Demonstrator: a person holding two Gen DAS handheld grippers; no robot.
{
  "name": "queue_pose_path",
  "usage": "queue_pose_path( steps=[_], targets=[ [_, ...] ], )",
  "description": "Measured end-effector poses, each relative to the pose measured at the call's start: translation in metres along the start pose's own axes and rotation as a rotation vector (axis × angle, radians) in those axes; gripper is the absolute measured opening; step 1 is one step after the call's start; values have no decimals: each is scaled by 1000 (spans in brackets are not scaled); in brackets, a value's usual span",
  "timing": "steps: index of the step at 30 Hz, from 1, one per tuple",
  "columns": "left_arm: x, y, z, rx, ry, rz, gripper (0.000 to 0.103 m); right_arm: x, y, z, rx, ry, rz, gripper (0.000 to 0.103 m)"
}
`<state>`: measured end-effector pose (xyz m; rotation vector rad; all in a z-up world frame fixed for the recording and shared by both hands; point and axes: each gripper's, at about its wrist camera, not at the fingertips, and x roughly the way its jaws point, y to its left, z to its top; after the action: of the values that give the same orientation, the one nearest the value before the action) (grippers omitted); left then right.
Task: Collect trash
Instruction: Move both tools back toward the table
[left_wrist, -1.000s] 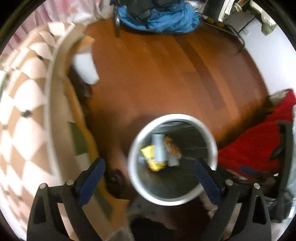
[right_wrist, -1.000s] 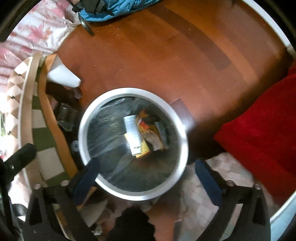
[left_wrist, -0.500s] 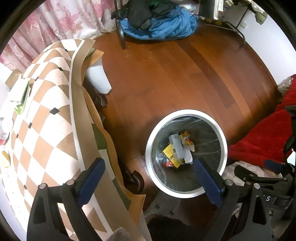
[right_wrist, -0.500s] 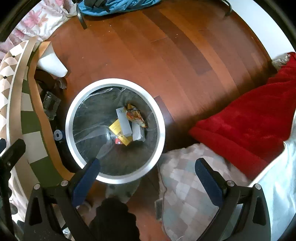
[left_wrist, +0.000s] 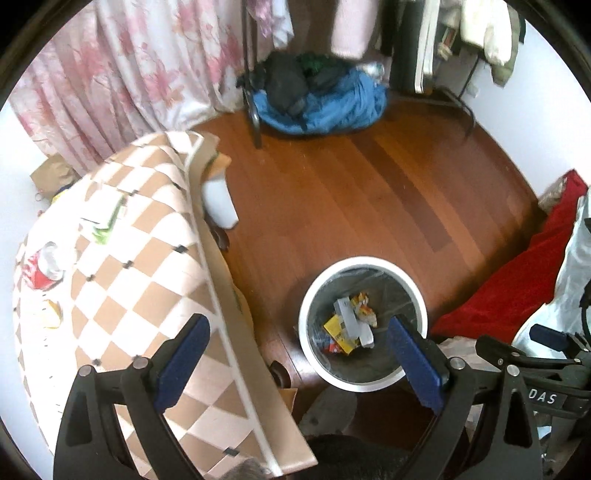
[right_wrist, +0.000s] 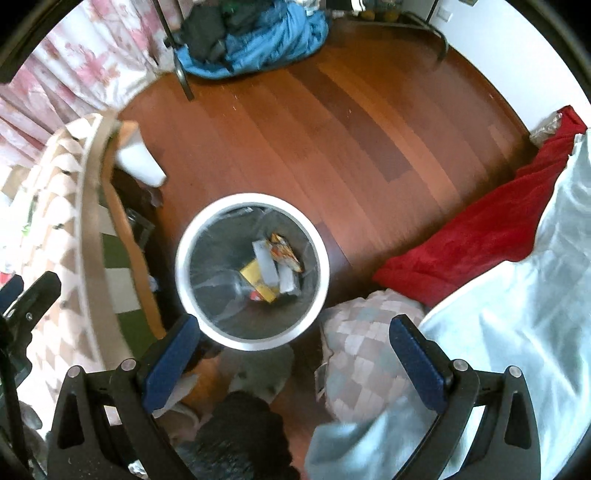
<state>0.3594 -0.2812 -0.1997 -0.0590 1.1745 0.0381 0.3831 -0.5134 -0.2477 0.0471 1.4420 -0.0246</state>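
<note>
A round white-rimmed trash bin (left_wrist: 306, 306) (right_wrist: 184, 236) stands on the wooden floor with a yellow box, a grey carton and a snack wrapper (left_wrist: 364, 308) (right_wrist: 284, 251) inside. Both grippers hang high above it. My left gripper (left_wrist: 299, 354) is open and empty, with the bin under its right finger. My right gripper (right_wrist: 295, 362) is open and empty too, the bin just ahead of its left finger. On the checkered tablecloth (left_wrist: 140, 258) lie a crushed red-and-white cup (left_wrist: 42, 267), green-white paper (left_wrist: 103, 221) and a yellow scrap (left_wrist: 51, 314).
A red blanket (right_wrist: 480, 221) and pale sheet (right_wrist: 535, 314) lie to the right. A blue bundle of clothes (left_wrist: 325, 99) sits by a rack at the back. Pink floral curtains (left_wrist: 122, 66) hang behind the table. A checkered cushion (right_wrist: 369, 343) lies near the bin.
Both grippers have risen well away from the bin, which now looks smaller. The left view has swung left, bringing the tabletop and its litter into sight.
</note>
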Motion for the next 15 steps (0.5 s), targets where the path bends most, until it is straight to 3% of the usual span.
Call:
queue_pose_path(
  steps=[4, 7, 10, 15],
  targets=[
    [-31, 25, 1, -46, -44, 28, 98, -42, 15, -6, -1, -77, 56, 103],
    [-55, 64, 2, -113, -96, 58, 98, -72, 40, -8, -24, -125, 108, 103],
    [-69, 108, -2, -183, -125, 82, 98, -95, 81, -7, -72, -159, 158, 103],
    [-76, 204, -19, -300, -143, 214, 98, -108, 181, 0, -199, -165, 236, 103]
  ],
)
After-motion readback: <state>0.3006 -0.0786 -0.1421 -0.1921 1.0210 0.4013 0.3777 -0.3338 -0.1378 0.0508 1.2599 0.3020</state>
